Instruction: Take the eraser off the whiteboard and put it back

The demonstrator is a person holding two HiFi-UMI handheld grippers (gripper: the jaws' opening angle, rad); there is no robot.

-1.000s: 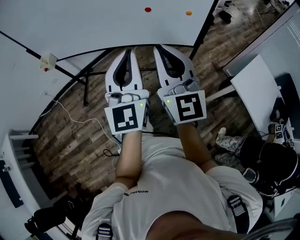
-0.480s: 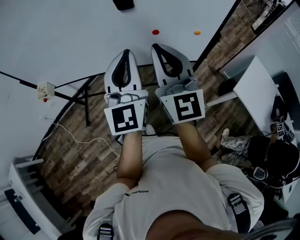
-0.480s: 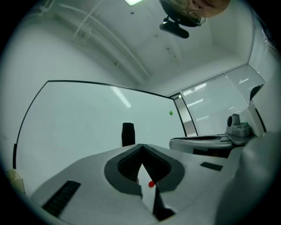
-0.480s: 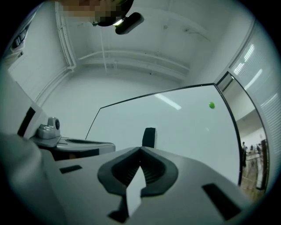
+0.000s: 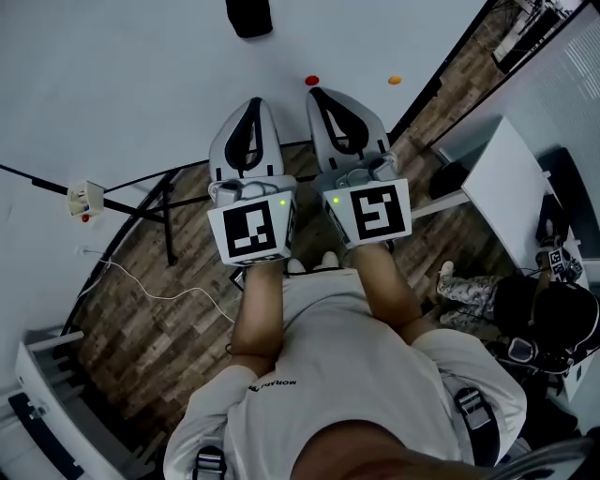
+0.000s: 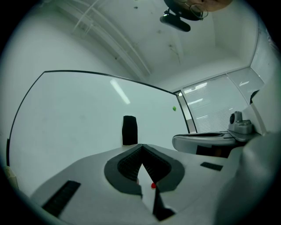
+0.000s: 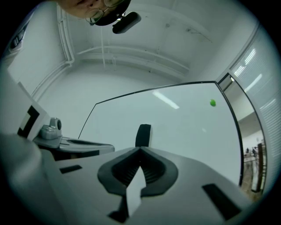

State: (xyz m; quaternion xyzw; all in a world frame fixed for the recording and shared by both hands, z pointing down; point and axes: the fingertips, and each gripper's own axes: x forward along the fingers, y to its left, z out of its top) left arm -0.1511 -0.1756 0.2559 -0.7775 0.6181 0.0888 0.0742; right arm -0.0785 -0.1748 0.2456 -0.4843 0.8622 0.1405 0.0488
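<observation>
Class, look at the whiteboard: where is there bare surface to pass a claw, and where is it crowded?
The whiteboard is bare all along left of the eraser, down to its dark lower edge. A narrower free patch lies between the eraser and the red magnet. Most crowded: the right side, where the red magnet and orange magnet sit.

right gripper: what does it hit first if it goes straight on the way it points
Probably the black eraser on the whiteboard, dead ahead of the right gripper; depth is unclear.
</observation>
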